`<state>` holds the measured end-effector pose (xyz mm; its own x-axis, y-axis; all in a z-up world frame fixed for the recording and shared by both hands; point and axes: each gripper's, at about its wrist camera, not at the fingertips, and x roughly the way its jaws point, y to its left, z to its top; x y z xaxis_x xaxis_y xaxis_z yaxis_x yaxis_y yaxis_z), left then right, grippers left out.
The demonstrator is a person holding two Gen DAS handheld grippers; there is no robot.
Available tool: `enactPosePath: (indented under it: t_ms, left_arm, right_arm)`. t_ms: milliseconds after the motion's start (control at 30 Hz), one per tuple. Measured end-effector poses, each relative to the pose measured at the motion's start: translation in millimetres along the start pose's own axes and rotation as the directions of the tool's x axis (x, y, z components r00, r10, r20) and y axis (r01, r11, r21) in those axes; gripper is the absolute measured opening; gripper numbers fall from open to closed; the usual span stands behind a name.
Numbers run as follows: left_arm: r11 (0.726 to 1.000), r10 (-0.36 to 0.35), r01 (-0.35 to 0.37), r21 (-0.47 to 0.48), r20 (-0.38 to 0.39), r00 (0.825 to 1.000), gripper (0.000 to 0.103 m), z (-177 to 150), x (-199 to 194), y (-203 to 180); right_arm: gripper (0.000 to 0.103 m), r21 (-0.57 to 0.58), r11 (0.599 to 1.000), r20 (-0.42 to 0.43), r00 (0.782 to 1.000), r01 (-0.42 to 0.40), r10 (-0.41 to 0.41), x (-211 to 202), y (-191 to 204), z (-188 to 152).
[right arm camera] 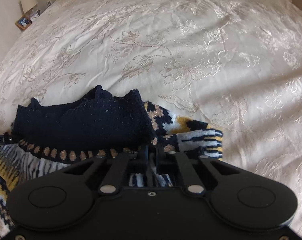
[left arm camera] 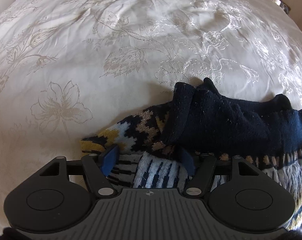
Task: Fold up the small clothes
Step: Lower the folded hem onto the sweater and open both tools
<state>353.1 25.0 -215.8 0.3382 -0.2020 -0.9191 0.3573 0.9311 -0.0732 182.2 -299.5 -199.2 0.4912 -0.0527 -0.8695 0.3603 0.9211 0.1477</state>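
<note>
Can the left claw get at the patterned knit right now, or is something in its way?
Probably yes: the left claw stands open right over the patterned knit, its blue pads straddling the fabric, with nothing between them and it.

Bedspread (left arm camera: 131,30): cream woven cloth, satin sheen, raised floral pattern catching light, lightly creased.
Knitted garment (left arm camera: 221,120): coarse matt knit; navy part flecked with pale lint, patterned part in white, yellow and tan with a faint glitter.
Left tool (left arm camera: 149,160): matt black plastic, ribbed grey panel, bright metal pins, blue pads (left arm camera: 111,158).
Right tool (right arm camera: 151,150): matt black plastic, metal pins.
</note>
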Motion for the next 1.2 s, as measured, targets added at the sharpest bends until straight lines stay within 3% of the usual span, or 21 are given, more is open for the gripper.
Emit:
enactPosePath:
  t_ms: [200, 300, 367, 467, 533, 567, 900, 1000, 1067, 1167, 1200]
  left_arm:
    - [1.0, 0.023, -0.023, 0.006, 0.004, 1.0, 0.071, 1, 4, -7]
    - [1.0, 0.03, -0.03, 0.01, 0.004, 1.0, 0.073, 2, 5, -9]
    - [1.0, 0.029, -0.029, 0.006, 0.004, 1.0, 0.073, 2, 5, -9]
    - [1.0, 0.028, -0.028, 0.006, 0.006, 1.0, 0.074, 2, 5, -9]
    - [1.0, 0.028, -0.028, 0.004, 0.007, 1.0, 0.074, 2, 6, -9]
    - [1.0, 0.028, -0.028, 0.005, 0.008, 1.0, 0.074, 2, 5, -9]
    - [1.0, 0.004, -0.004, 0.011, 0.033, 0.999, 0.078, -1, 6, -6]
    - [1.0, 0.004, -0.004, 0.015, 0.035, 0.999, 0.08, -1, 7, -7]
    - [1.0, 0.005, -0.006, 0.02, 0.035, 0.999, 0.08, 0, 8, -8]
    - [1.0, -0.005, 0.005, 0.021, 0.037, 0.999, 0.082, 0, 7, -7]
    - [1.0, -0.007, 0.007, 0.02, 0.039, 0.999, 0.082, 0, 8, -6]
  right_arm:
    - [0.004, 0.03, 0.991, -0.037, 0.991, 0.129, -0.128, 8, -24, 3]
    - [0.004, 0.092, 0.992, -0.025, 0.996, 0.087, -0.085, 4, -40, 4]
    - [0.017, 0.078, 0.996, 0.01, 0.999, 0.051, -0.052, -6, -37, 5]
    - [0.019, 0.102, 0.994, 0.054, 0.998, -0.049, 0.044, -17, -35, 4]
    - [0.036, 0.113, 0.989, 0.057, 0.994, -0.095, 0.089, -18, -34, 3]
    - [0.039, 0.113, 0.988, 0.052, 0.993, -0.11, 0.104, -16, -33, 2]
    - [0.05, 0.115, 0.985, -0.003, 0.992, -0.128, 0.129, 2, -32, -6]
    - [0.01, 0.11, 0.976, -0.026, 0.981, -0.187, 0.191, 3, -29, -3]
    - [0.009, 0.055, 0.986, -0.031, 0.987, -0.157, 0.159, -1, -20, -2]
    - [0.007, -0.057, 0.998, -0.007, 1.0, 0.018, -0.018, -7, -17, 2]
    - [0.006, -0.042, 0.999, -0.015, 0.999, 0.034, -0.035, -4, -22, 3]
